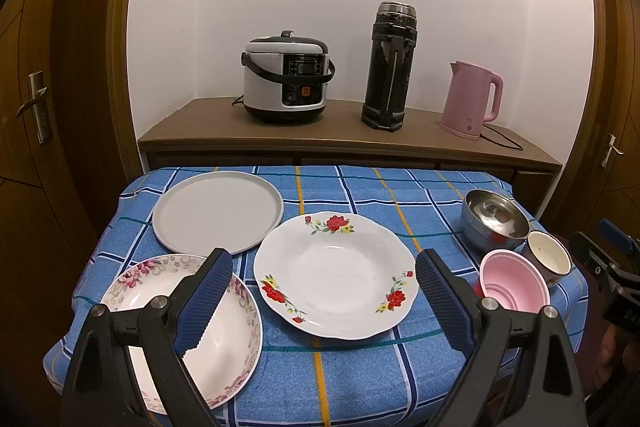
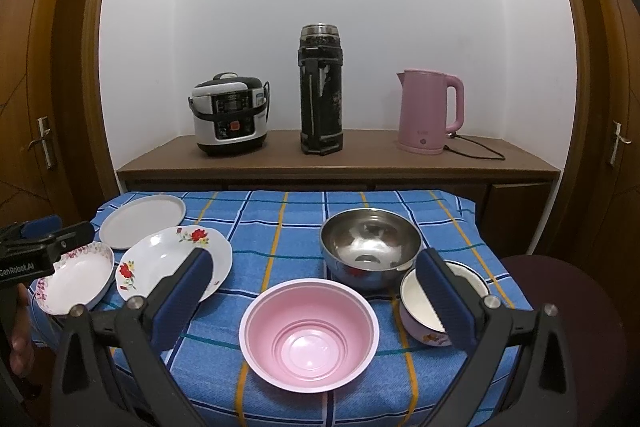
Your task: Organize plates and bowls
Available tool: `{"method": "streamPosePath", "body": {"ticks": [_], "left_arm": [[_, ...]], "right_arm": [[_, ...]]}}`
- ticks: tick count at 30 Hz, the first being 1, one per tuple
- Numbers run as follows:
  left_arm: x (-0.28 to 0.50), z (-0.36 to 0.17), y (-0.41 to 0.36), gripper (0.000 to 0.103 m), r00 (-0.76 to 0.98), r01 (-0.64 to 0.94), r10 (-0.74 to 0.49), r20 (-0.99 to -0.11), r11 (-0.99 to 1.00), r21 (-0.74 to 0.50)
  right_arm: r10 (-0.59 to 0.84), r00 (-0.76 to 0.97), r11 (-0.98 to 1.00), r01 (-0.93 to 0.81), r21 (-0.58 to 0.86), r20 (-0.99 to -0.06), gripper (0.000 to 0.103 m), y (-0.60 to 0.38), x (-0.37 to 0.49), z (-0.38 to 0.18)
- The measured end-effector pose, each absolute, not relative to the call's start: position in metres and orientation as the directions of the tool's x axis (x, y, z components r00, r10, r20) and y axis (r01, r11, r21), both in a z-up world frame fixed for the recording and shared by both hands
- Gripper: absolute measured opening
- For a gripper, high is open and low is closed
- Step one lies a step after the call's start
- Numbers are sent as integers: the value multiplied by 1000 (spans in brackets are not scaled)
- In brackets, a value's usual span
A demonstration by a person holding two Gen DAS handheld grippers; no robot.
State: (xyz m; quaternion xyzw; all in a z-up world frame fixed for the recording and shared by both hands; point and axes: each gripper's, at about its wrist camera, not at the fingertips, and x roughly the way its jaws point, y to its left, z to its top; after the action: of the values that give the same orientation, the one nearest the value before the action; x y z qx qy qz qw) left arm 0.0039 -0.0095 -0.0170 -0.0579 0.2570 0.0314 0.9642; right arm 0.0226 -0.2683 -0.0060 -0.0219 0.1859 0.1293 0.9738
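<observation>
Both sets of jaws stand wide apart and hold nothing. The left gripper [image 1: 324,275] hovers over the plates, its jaws framing the red-flowered plate [image 1: 336,273], with the pink-flowered plate [image 1: 192,327] partly under its left finger [image 1: 208,291]. The right gripper [image 2: 316,291] hangs over the bowls, its jaws bracketing the pink bowl [image 2: 309,335] at the table's near edge.

The split looks deliberate: plates lie to the left, bowls to the right, so each gripper faces its own group. The plain white plate [image 1: 218,213] sits flat behind the two flowered ones, just beside the red-flowered plate. The steel bowl [image 2: 370,247] stands behind the pink bowl, and the small enamel bowl [image 2: 436,307] sits just beside both, half hidden by the right finger [image 2: 438,295]. Nothing is stacked yet, so the sorting appears to be at its start; nesting bowls and piling plates looks like the plan.

All rest on a table under a blue checked cloth [image 2: 288,219]. Behind it a wooden shelf [image 2: 340,161] carries a rice cooker [image 2: 230,115], a dark flask [image 2: 321,89] and a pink kettle [image 2: 430,111], against a white wall between wooden doors [image 1: 40,99].
</observation>
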Motion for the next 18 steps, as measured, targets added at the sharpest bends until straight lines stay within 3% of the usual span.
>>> {"method": "streamPosePath", "body": {"ticks": [18], "left_arm": [[5,-17,-6,94,866,-92,28,-498,990,-103]], "right_arm": [[248,894,963,-268,-2,-373,103,-263,23,-8]]}}
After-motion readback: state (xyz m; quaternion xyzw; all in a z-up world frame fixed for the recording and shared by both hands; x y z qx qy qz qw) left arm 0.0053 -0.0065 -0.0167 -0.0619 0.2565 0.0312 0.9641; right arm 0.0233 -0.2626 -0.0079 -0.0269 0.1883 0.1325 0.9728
